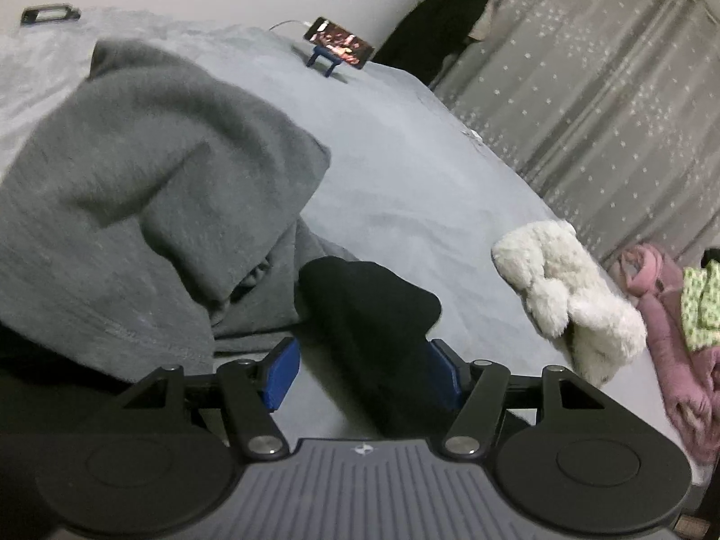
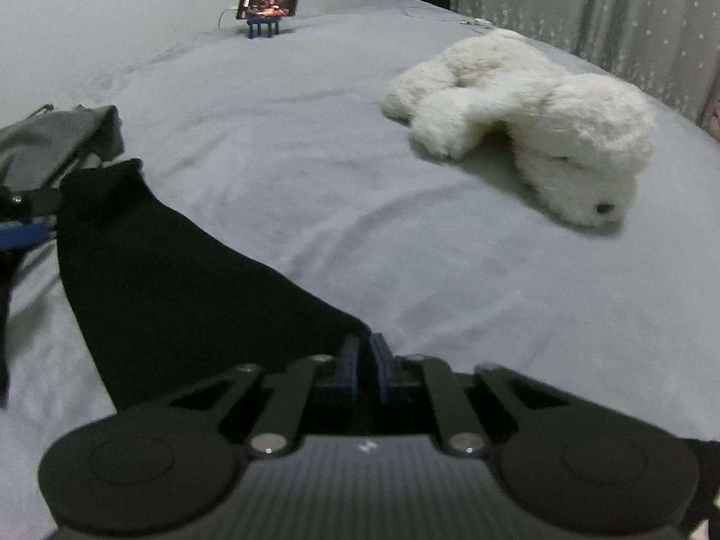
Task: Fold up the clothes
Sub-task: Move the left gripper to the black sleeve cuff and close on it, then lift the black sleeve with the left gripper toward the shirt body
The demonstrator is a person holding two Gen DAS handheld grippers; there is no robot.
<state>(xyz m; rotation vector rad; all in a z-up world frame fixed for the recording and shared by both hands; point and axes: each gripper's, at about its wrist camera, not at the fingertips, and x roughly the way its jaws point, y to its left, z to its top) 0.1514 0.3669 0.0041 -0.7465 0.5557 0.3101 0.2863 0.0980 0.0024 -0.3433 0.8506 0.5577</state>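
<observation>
Left wrist view: the left gripper has its jaws partly open. A black garment lies between them, its cloth against the right-hand blue pad and clear of the left-hand one; whether the pads press on it cannot be told. The garment rests on the grey bed. A grey garment is bunched in a heap at left, touching the black one at its near edge. A white plush toy lies to the right near the bed's edge. A pink garment with a green patterned piece on it sits beyond that edge. A phone on a blue stand is at the far side of the bed, a dark garment hangs at the wall, and a starred curtain runs along the right.

Right wrist view: the right gripper has its jaws closed together on the near corner of the black garment, which stretches away to the left across the bed. The left gripper shows at the left edge by the garment's far end, with the grey garment behind it. The plush toy lies well apart at right. The phone stands at the far side, the curtain beyond.
</observation>
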